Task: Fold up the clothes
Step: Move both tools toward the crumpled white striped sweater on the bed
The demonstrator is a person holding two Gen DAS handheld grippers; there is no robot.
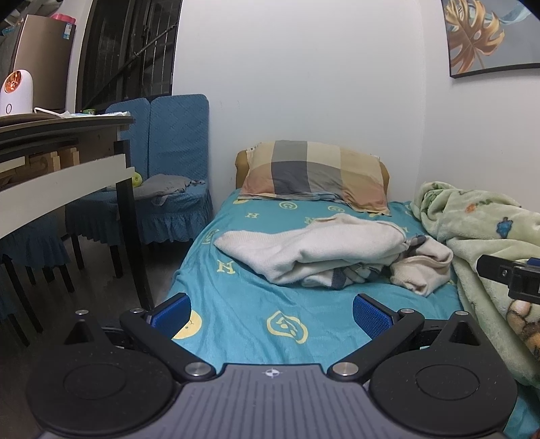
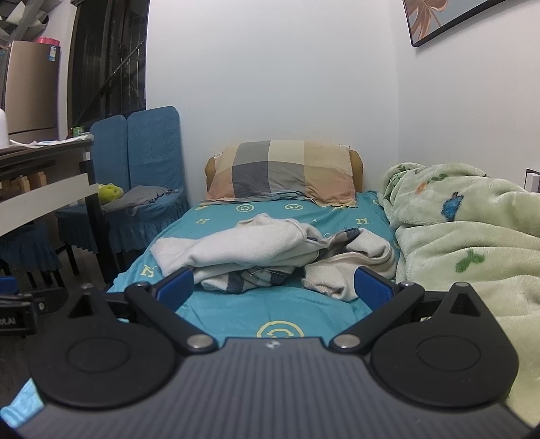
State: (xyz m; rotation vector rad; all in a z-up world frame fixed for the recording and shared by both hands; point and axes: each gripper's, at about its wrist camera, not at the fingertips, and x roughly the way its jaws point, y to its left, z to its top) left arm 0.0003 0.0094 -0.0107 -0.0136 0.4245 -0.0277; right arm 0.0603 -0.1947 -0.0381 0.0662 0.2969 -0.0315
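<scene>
The cream top is lying bunched on the bed, stretching left to right, straight ahead of both tools. The right tool is sitting nearer. The left tool is farther. Both are gaping wide, holding nothing.

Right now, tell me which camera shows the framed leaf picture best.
Left wrist view: the framed leaf picture shows its golden leaf and bottom frame edge. The right wrist view catches only a lower corner.

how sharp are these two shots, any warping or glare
Left wrist view: the cream garment is sharp, the table bows from fisheye warp, the corners vignette dark, and the lamp glows without flare. Right wrist view: equally sharp, with a curved wall edge and even, soft indoor light.
</scene>
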